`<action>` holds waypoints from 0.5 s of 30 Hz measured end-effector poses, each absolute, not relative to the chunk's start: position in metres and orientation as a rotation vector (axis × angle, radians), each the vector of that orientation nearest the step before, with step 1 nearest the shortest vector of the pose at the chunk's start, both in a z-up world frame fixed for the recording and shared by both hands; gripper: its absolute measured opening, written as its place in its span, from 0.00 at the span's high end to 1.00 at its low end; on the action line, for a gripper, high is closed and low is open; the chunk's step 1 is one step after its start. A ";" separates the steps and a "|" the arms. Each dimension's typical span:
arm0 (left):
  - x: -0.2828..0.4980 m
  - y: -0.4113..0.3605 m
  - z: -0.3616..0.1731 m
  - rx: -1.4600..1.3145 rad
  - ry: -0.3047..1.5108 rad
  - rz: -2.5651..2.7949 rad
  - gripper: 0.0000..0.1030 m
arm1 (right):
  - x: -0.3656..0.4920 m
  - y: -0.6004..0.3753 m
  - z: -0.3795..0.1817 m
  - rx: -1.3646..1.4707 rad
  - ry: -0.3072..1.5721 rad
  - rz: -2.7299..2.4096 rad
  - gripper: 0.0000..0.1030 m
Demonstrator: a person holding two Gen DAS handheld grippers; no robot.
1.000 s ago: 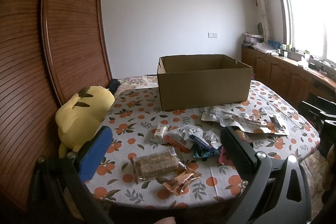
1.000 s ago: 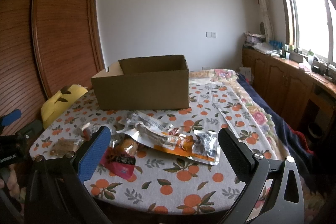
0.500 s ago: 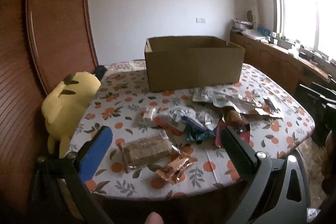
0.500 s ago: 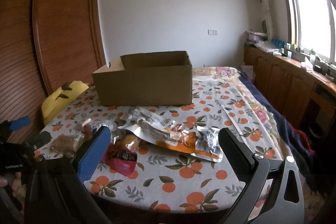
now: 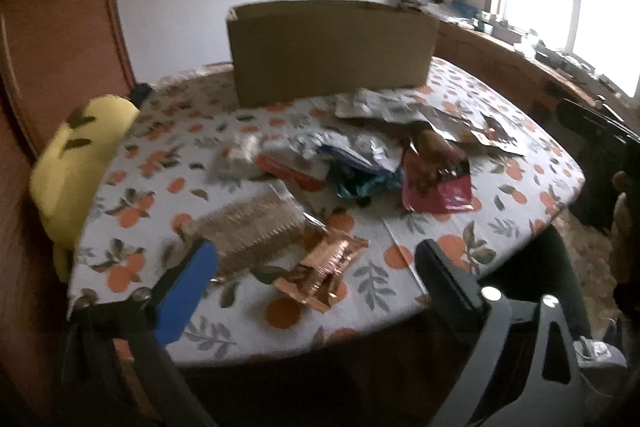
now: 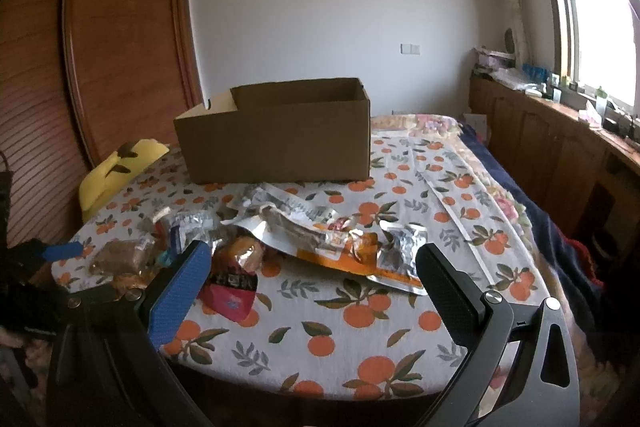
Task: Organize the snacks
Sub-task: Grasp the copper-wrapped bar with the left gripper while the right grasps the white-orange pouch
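Note:
Several snack packets lie in a loose pile on the orange-print tablecloth [image 5: 516,183]. In the left wrist view a copper wrapper [image 5: 320,273] and a clear pack of brown biscuits [image 5: 250,231] lie nearest; a red bag [image 5: 436,183] lies farther right. My left gripper [image 5: 316,281] is open and empty just above the copper wrapper. An open cardboard box [image 5: 332,55] stands behind the pile. In the right wrist view my right gripper [image 6: 312,277] is open and empty over the table's front edge, with the red bag [image 6: 232,291] and silver-orange packets [image 6: 344,247] ahead and the box [image 6: 276,139] behind.
A yellow plush toy [image 5: 80,155] leans at the table's left edge, also in the right wrist view [image 6: 120,167]. A wooden sliding door [image 6: 120,47] stands at left. A wooden counter [image 6: 560,131] runs under the window at right. A dark blanket [image 6: 560,227] lies beside the table.
The left gripper has tilted down and moved closer over the near snacks; its view is blurred. The right gripper has edged slightly forward. Both stay open and empty.

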State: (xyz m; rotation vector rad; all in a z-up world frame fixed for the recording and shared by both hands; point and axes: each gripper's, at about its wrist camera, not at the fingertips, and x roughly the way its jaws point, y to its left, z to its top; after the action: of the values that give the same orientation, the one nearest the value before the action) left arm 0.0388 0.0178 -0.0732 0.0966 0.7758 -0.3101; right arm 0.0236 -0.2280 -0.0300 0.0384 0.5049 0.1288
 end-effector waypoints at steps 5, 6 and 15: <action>0.046 0.019 -0.081 0.088 0.802 -0.326 0.20 | 0.026 -0.229 -0.036 0.029 0.521 0.144 0.00; 0.048 0.018 -0.083 0.098 0.809 -0.327 0.22 | 0.027 -0.229 -0.038 0.027 0.525 0.148 0.00; 0.059 0.016 -0.092 0.151 0.863 -0.358 0.47 | 0.041 -0.237 -0.051 0.010 0.593 0.198 0.00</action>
State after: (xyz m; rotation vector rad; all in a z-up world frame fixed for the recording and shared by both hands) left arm 0.0590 0.0157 -0.0917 0.1509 0.8626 -0.3581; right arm 0.0408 -0.2373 -0.0514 0.0098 0.5927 0.1975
